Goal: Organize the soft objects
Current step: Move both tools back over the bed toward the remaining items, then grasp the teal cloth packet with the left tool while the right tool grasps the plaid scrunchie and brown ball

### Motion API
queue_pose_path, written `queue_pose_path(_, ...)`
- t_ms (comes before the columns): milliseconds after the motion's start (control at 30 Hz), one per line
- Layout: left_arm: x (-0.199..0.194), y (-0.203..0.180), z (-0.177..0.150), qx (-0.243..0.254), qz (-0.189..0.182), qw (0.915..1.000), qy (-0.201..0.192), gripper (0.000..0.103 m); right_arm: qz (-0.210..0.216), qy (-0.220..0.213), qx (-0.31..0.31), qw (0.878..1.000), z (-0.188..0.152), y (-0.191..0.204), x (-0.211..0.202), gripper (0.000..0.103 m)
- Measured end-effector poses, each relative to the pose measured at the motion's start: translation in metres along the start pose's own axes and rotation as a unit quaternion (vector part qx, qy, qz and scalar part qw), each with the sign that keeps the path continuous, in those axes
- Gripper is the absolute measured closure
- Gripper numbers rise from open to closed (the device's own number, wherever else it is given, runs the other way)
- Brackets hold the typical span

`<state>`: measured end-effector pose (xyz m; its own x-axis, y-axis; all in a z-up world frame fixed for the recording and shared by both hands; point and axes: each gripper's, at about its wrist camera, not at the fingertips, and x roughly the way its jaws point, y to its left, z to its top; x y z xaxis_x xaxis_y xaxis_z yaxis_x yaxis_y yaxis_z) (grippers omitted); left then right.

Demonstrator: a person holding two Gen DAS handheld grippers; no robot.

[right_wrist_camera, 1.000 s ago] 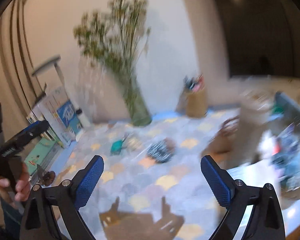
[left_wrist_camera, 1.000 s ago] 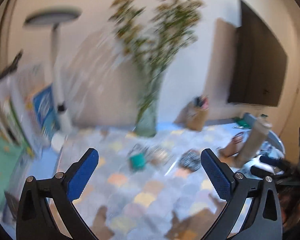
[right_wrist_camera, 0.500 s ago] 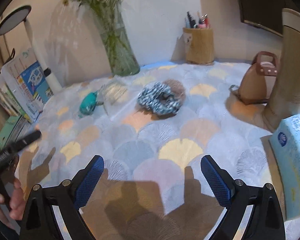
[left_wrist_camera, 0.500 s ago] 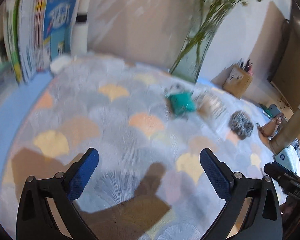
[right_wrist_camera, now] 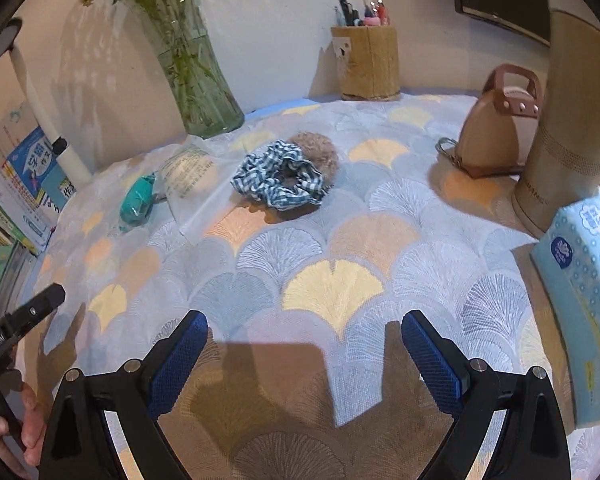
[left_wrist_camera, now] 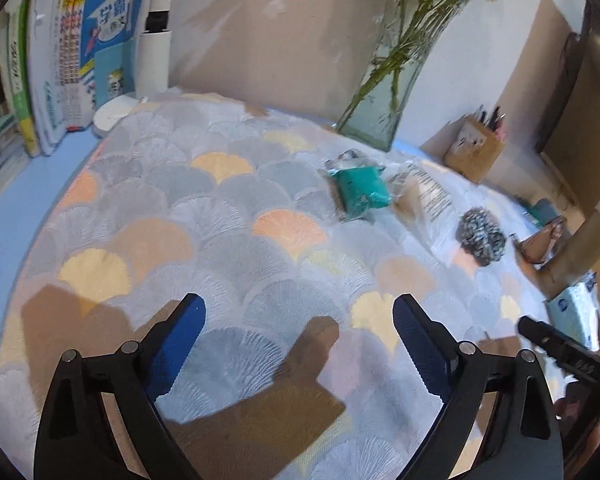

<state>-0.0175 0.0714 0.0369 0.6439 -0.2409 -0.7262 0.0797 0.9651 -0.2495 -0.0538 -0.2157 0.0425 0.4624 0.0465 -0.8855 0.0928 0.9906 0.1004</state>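
A blue-and-white checked scrunchie [right_wrist_camera: 278,179] lies mid-table on top of a fuzzy brown scrunchie [right_wrist_camera: 320,152]; in the left wrist view the checked scrunchie [left_wrist_camera: 482,234] sits far right. A teal soft item [right_wrist_camera: 137,200] in clear wrap rests to their left, and shows again as the teal item [left_wrist_camera: 362,190]. An empty clear plastic bag [right_wrist_camera: 192,184] lies between them. My left gripper [left_wrist_camera: 299,332] hangs open over bare cloth, well short of the teal item. My right gripper [right_wrist_camera: 304,340] is open too, near the front edge, with nothing between its fingers.
A glass vase of stems [right_wrist_camera: 198,80] and a pen holder [right_wrist_camera: 366,62] stand at the back. A brown bag-shaped box [right_wrist_camera: 496,128], a tall beige cylinder [right_wrist_camera: 568,120] and a tissue pack [right_wrist_camera: 584,292] crowd the right. Books [left_wrist_camera: 68,60] and a lamp base [left_wrist_camera: 112,114] line the left.
Both grippers have dropped toward the table and tilted downward, so the views swung from the wall to the cloth. Over the last half second they barely moved.
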Motion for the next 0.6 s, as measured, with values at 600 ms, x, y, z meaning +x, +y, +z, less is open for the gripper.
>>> queue_pose_path(600, 0.036, -0.047, 0.098, 0.030, -0.065, 0.9966, -0.041, 0.009, -0.017, -0.040, -0.061, 0.997, 0.093, 0.030, 0.026, 0.004)
